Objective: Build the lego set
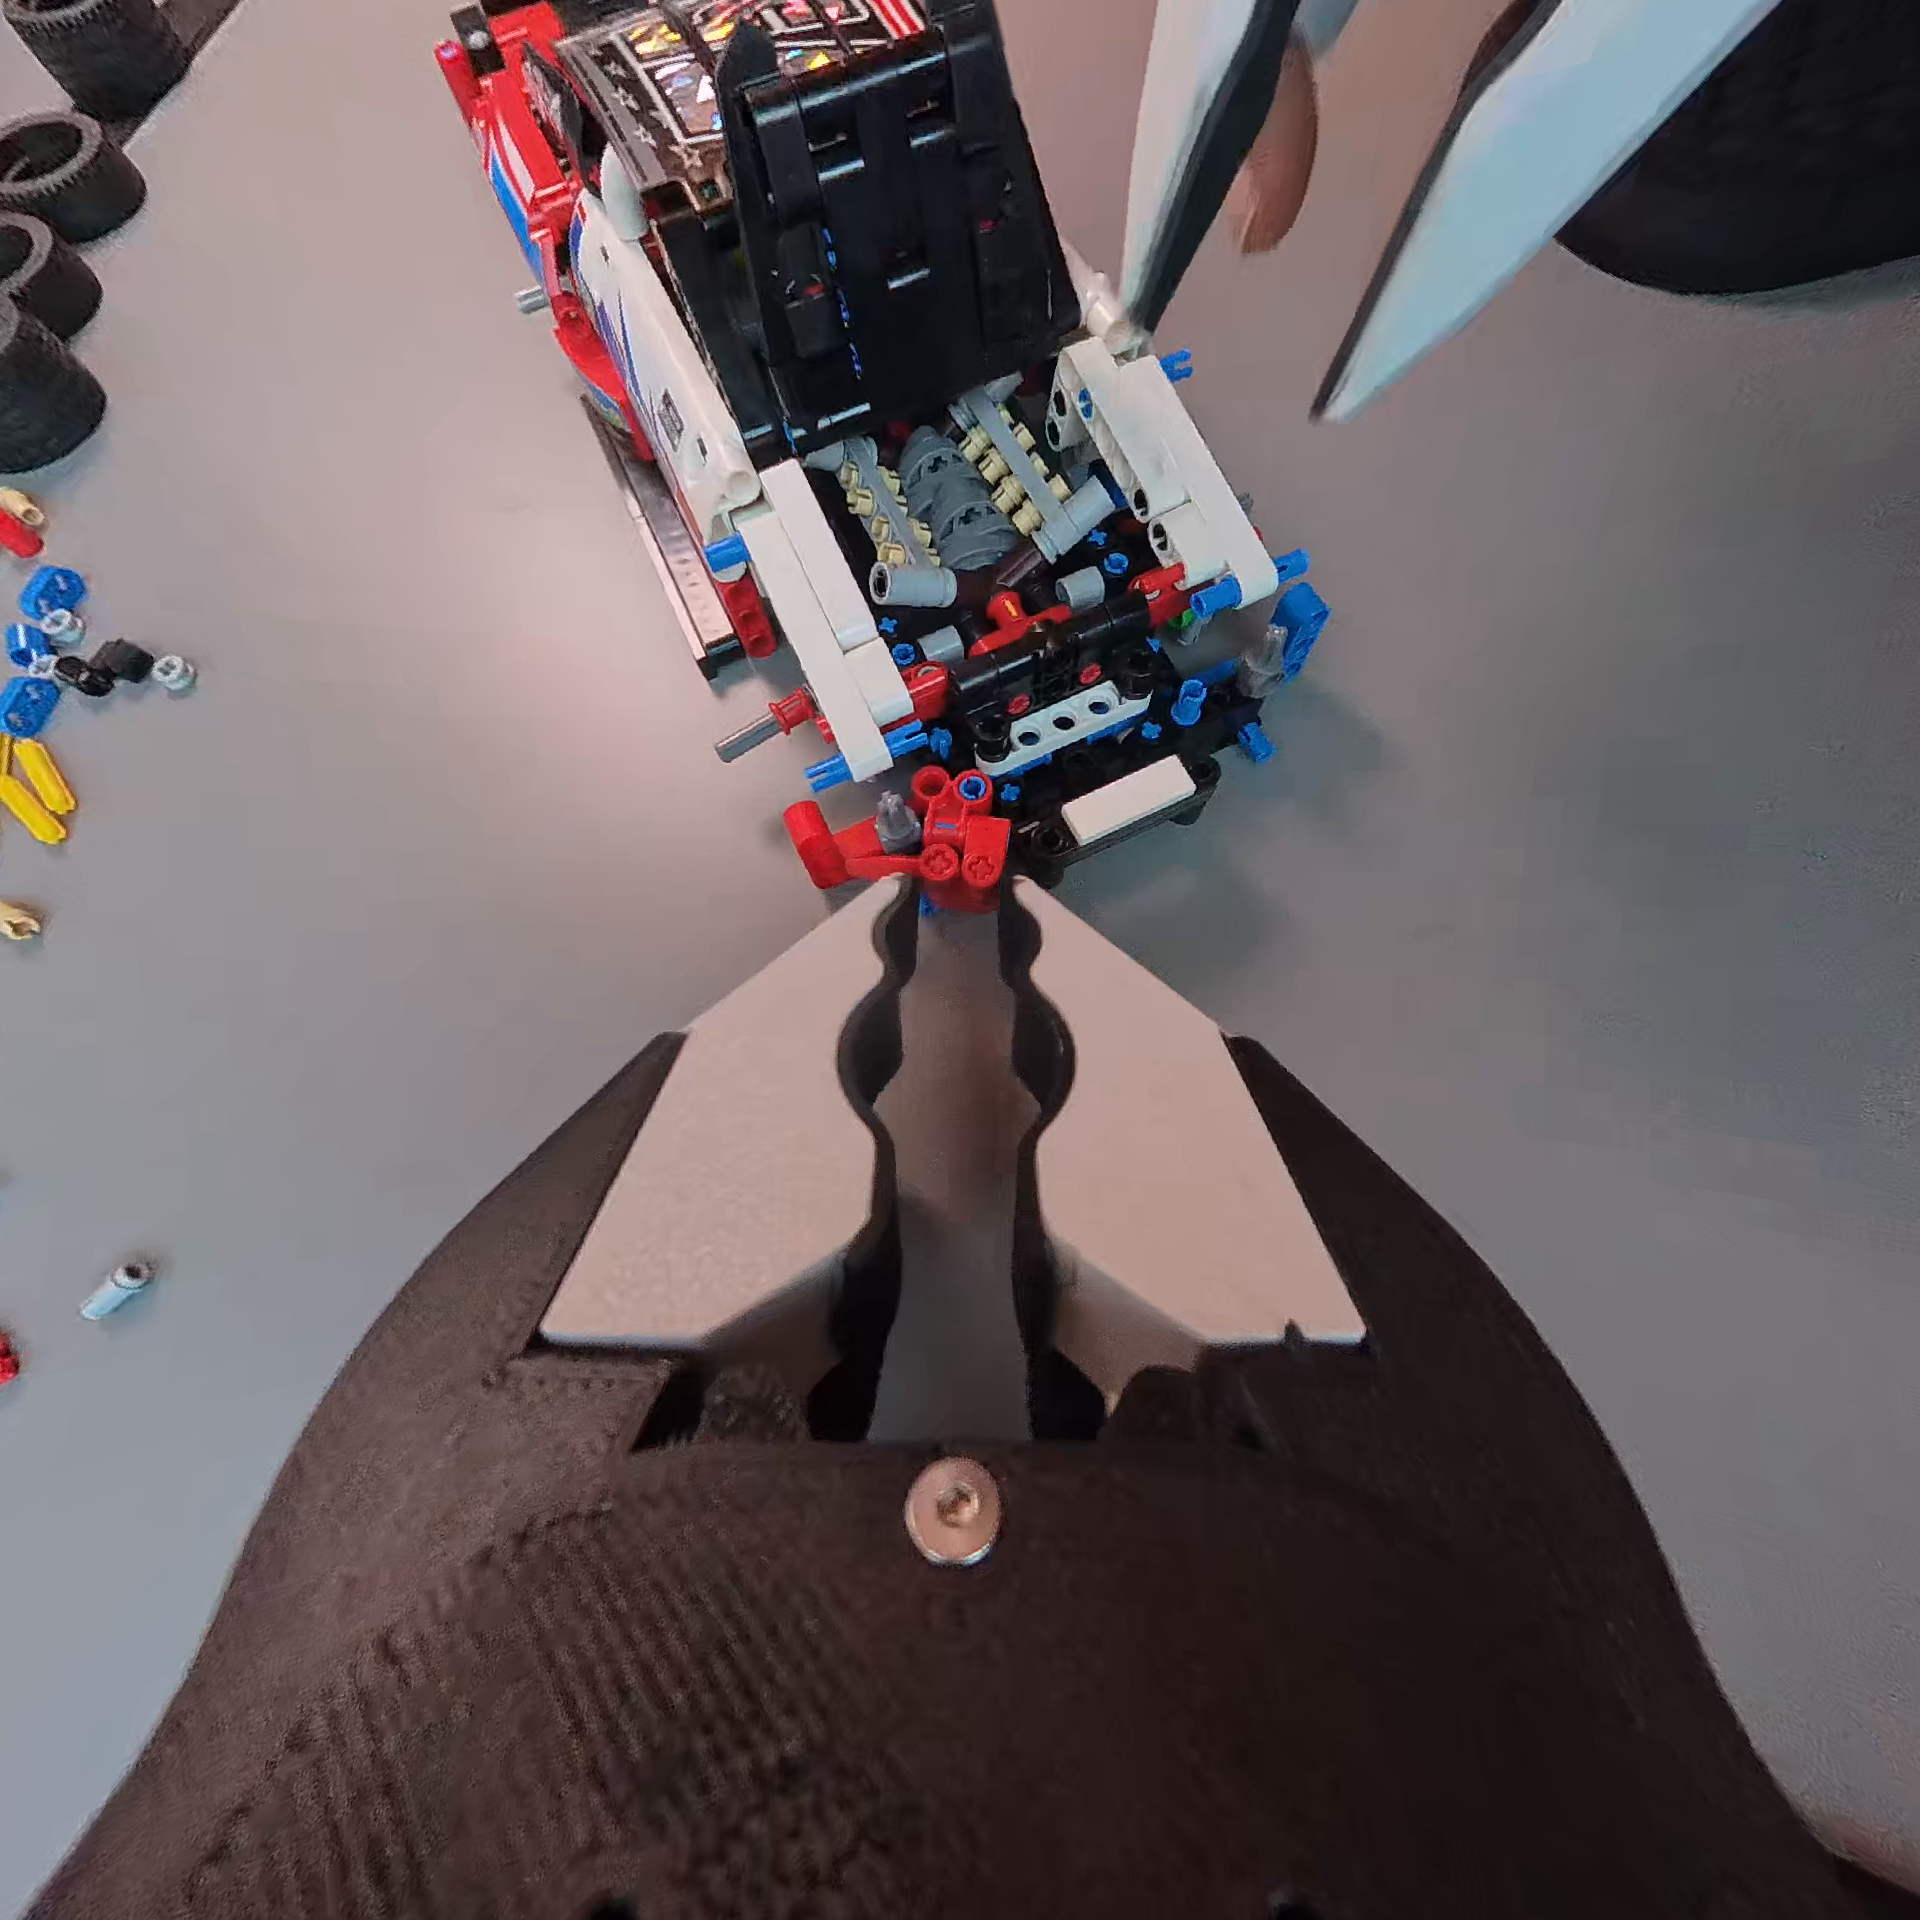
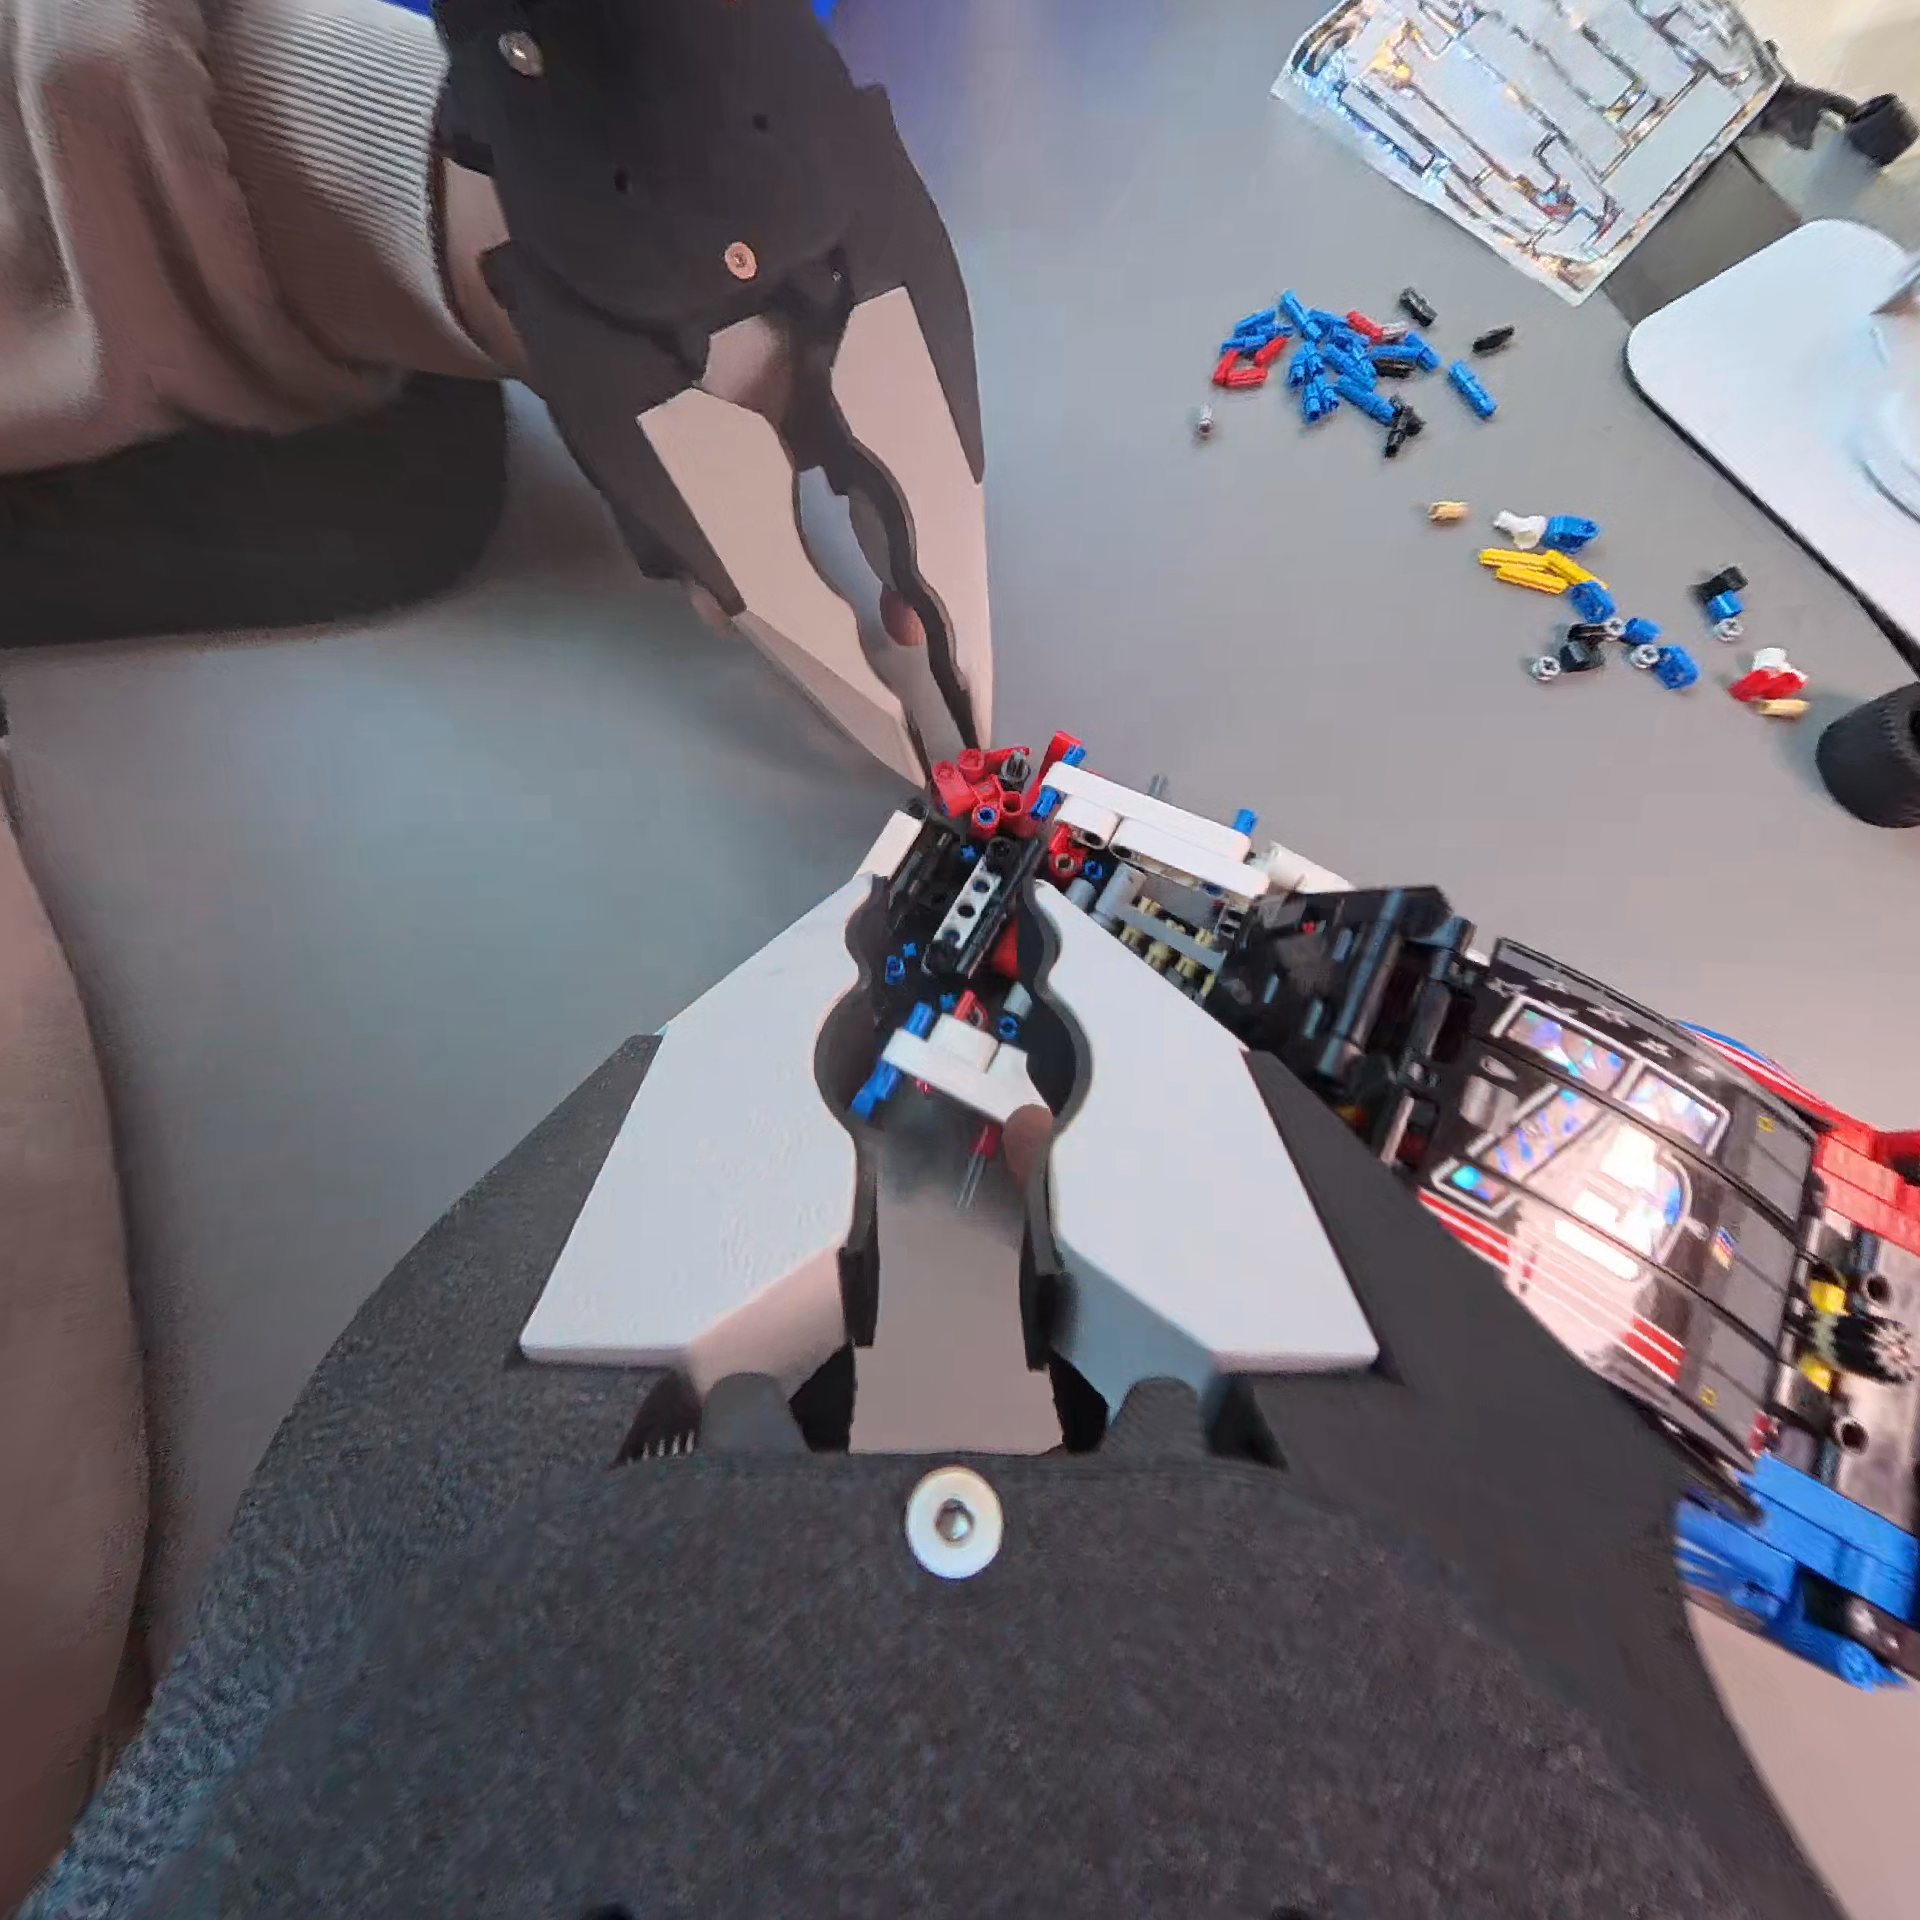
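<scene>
The lego car (image 1: 883,416), red, white, blue and black, lies on the grey table with its open rear engine bay toward me; it also shows in the right wrist view (image 2: 1455,1091). My left gripper (image 1: 958,883) is shut on a small red pin assembly (image 1: 945,842) and holds it against the car's rear corner. The left gripper (image 2: 951,748) and the red assembly (image 2: 977,779) also show in the right wrist view. My right gripper (image 2: 956,894) is open over the car's rear. In the left wrist view the right gripper (image 1: 1231,369) has one fingertip (image 1: 1138,327) touching a white side beam.
Several black tyres (image 1: 52,177) and loose small parts (image 1: 52,644) lie left of the car. A pile of blue pins (image 2: 1340,353), yellow pieces (image 2: 1527,566), an instruction booklet (image 2: 1527,135), a white board (image 2: 1787,384) and a tyre (image 2: 1870,758) sit beyond. A sleeved arm (image 2: 208,229) is at left. Tip to tip, the grippers are about 8 cm apart.
</scene>
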Demonstrator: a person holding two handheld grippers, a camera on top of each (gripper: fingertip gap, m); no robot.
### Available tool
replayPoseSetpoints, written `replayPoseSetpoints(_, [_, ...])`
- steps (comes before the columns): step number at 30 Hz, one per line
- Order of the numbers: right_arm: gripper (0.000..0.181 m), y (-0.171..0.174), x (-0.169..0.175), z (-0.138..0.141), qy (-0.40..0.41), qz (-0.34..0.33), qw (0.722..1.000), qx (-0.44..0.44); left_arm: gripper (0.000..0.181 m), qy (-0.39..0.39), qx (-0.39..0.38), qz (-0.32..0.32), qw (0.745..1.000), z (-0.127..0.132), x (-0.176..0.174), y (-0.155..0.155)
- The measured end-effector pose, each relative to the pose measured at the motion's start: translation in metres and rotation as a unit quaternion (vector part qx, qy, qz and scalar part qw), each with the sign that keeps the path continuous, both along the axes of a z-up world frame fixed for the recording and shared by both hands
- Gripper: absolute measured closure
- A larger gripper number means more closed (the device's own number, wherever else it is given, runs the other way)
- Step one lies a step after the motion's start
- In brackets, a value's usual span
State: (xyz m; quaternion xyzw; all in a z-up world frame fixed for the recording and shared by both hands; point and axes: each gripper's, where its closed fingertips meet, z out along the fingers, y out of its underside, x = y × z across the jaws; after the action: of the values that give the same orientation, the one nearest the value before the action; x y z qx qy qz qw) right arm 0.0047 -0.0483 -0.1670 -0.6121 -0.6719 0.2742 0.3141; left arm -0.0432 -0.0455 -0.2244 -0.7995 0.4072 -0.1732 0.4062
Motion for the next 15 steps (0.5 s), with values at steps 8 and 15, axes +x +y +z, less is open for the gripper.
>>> replayPoseSetpoints(8, [0.172,-0.002,-0.012,-0.029,-0.132,0.026,0.990,0.043,0.171,0.020,0.032,-0.034,0.999,0.000,0.023,-0.016])
replayPoseSetpoints(15, [0.167,-0.006,-0.015,-0.045,-0.217,0.033,0.975,0.030,0.145,0.021,0.015,-0.057,0.998,-0.006,0.020,-0.014])
